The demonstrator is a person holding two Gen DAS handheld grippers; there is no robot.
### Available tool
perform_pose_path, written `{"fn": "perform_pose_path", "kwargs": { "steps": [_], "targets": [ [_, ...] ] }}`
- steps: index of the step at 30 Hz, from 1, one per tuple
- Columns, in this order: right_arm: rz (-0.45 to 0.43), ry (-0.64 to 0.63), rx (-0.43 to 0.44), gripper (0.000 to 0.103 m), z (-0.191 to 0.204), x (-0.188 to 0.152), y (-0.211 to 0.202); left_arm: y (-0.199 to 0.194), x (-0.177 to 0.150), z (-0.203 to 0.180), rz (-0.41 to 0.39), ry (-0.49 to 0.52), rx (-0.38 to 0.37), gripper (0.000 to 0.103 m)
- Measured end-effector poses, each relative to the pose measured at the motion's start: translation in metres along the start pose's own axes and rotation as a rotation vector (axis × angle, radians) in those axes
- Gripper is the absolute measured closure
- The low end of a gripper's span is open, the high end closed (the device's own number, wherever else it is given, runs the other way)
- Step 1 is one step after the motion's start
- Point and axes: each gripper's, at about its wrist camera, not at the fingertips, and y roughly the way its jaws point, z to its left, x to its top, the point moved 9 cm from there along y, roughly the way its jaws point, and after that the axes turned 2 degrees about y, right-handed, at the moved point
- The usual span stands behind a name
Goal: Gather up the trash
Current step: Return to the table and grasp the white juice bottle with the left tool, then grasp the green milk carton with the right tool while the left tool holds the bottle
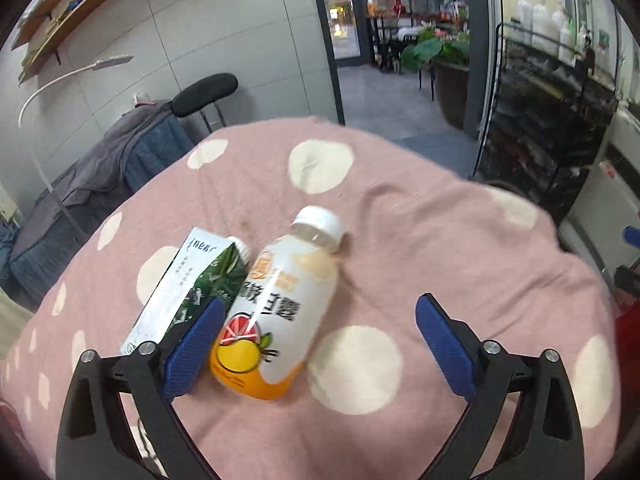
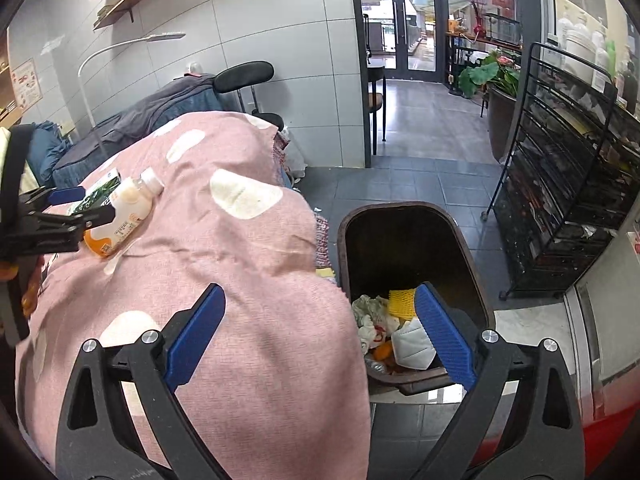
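A white and orange juice bottle (image 1: 276, 312) with a white cap lies on the pink spotted cloth (image 1: 400, 240), beside a green and white carton (image 1: 188, 292) on its left. My left gripper (image 1: 320, 320) is open, its fingers either side of the bottle's lower half; the left pad (image 1: 196, 344) sits between carton and bottle. In the right wrist view the bottle (image 2: 120, 216), carton (image 2: 100, 192) and left gripper (image 2: 76, 206) show at far left. My right gripper (image 2: 320, 312) is open and empty, over the cloth's edge and the dark trash bin (image 2: 472, 248).
The bin holds crumpled paper, a yellow foam net (image 2: 402, 302) and a white mask (image 2: 412, 346). A black wire rack (image 2: 568, 184) stands right of it. A chair (image 2: 244, 76) and a covered couch (image 2: 140, 116) stand behind the table. Tiled floor lies beyond.
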Motion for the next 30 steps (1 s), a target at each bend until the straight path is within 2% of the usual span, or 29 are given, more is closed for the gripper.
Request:
{"fn": "perform_pose_path", "kwargs": {
  "steps": [3, 10, 14, 17, 20, 25, 30],
  "targets": [
    [0.007, 0.002, 0.001, 0.009, 0.001, -0.002, 0.001, 0.014, -0.008, 0.008, 0.056, 0.007, -0.017, 0.027],
    [0.017, 0.014, -0.010, 0.009, -0.004, -0.005, 0.003, 0.033, -0.014, 0.012, 0.122, 0.142, 0.060, 0.028],
    [0.031, 0.027, -0.002, 0.009, -0.003, -0.007, 0.007, 0.054, -0.019, 0.020, 0.202, 0.146, 0.012, 0.028],
    [0.031, 0.025, 0.002, 0.009, -0.002, -0.007, 0.006, 0.070, -0.024, 0.018, 0.248, 0.160, 0.012, 0.031],
    [0.024, 0.024, -0.001, 0.009, -0.002, -0.005, 0.003, 0.069, -0.024, 0.016, 0.232, 0.138, 0.004, 0.039],
    [0.022, 0.027, 0.010, 0.009, -0.001, 0.000, 0.001, 0.052, -0.028, 0.015, 0.181, 0.087, 0.015, 0.040],
    [0.019, -0.008, 0.062, 0.009, 0.021, 0.012, 0.002, 0.028, -0.024, 0.013, 0.092, -0.012, -0.011, 0.043]
  ]
}}
